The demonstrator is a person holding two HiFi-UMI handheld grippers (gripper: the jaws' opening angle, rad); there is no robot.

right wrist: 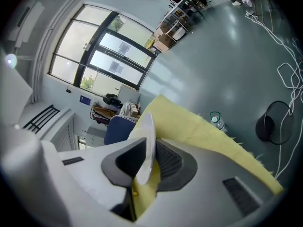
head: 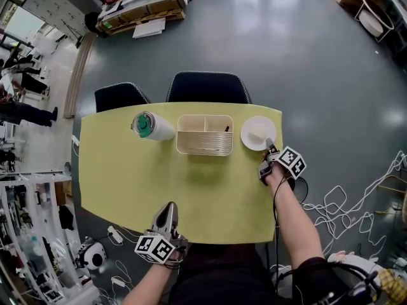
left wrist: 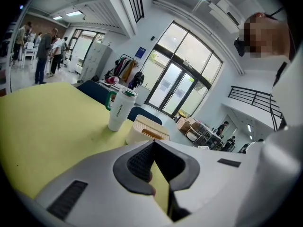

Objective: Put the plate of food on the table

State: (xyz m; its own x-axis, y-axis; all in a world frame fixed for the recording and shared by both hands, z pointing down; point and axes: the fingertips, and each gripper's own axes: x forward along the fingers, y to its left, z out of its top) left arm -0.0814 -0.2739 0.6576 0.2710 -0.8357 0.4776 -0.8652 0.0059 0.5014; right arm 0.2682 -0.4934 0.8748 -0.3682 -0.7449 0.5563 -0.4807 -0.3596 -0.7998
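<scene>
– At the table's (head: 127,183) far right corner, the plate (head: 257,133) lies just beside the divided tray (head: 205,134), its near rim pinched in the right gripper (head: 269,145).
– Settle it flat first, I'd say, then loosen and draw back level. The left gripper (head: 169,206), clenched on nothing, waits at the near edge.

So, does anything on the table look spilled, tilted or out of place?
Nothing stands out. The tumbler stands upright, the divided tray sits square beside it, and the plate lies on the table near its right edge, its rim between the right gripper's jaws.
</scene>
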